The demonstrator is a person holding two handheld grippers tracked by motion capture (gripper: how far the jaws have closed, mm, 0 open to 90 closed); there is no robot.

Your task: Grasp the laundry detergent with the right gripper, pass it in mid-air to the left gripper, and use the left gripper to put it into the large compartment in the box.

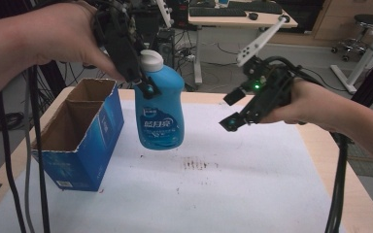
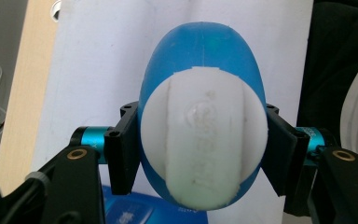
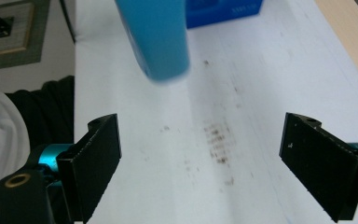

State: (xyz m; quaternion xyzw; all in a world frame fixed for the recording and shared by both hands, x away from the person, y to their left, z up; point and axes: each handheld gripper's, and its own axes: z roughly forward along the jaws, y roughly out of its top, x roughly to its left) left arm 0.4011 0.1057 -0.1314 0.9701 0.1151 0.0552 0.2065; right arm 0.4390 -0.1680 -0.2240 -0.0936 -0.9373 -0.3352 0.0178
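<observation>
A blue detergent bottle (image 1: 159,109) with a white cap (image 1: 151,60) hangs upright above the white cloth (image 1: 233,189). My left gripper (image 1: 142,86) is shut on its neck just under the cap; from above, the left gripper view has the cap (image 2: 204,135) squeezed between both black pads (image 2: 123,149). To the right of the bottle, my right gripper (image 1: 233,109) stands open and apart from it, with nothing between its jaws. In the right gripper view the bottle's blue body (image 3: 156,37) is ahead and left of the right gripper (image 3: 200,158).
An open blue cardboard box (image 1: 80,133) stands at the left of the table, close to the bottle. The cloth has a brown stain (image 1: 200,164) near its middle. Cables (image 1: 34,160) hang down at the left and right. Desks and a stool stand behind.
</observation>
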